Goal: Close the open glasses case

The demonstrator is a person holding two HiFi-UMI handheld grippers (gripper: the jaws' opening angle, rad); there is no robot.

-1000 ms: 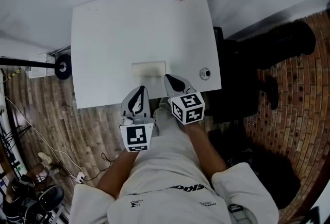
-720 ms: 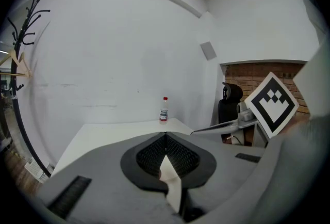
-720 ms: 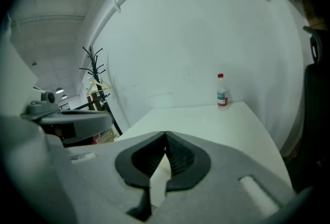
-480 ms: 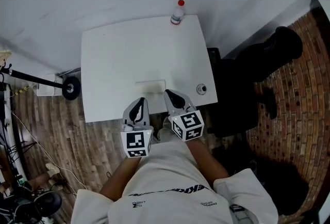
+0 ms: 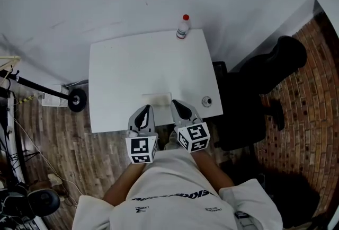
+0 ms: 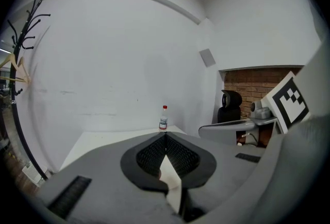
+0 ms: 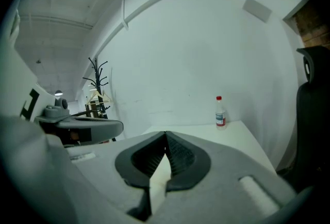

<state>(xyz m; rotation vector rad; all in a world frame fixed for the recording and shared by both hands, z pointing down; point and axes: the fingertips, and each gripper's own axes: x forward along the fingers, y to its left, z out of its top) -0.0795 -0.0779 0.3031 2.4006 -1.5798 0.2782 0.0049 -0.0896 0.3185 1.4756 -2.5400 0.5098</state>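
Two grippers: left gripper [image 5: 143, 109] and right gripper [image 5: 176, 103], held side by side over the near edge of the table [image 5: 122, 70]. Their tips point forward and their marker cubes sit back toward the person's body.
Left gripper jaws: tips pressed together, with only a narrow wedge of gap behind them. A pale surface shows through the gap, and nothing is gripped.
Right gripper jaws: the same, tips meeting, a slim pale wedge behind, nothing held.
Glasses case: pale flat oblong [image 5: 157, 98] lying on the table close to its near edge, just ahead of the two gripper tips and between them. Neither tip appears to touch it.
Case lid: too small and too pale against the table to tell whether it is up or down. The scene fits a case waiting to be shut as well as one already shut.
Reason for hold (judgement): closed tips suit pressing or nudging a lid rather than pinching it. With one tool on each side, one could steady the case while the other presses.
Bottle: clear, red cap [image 5: 183, 26], upright at the far edge, well apart from the case and clear of the working area.
Round item: small [image 5: 206, 100], near the table's right edge, kind unclear.
Chair: black [image 5: 265, 70], to the right of the table.
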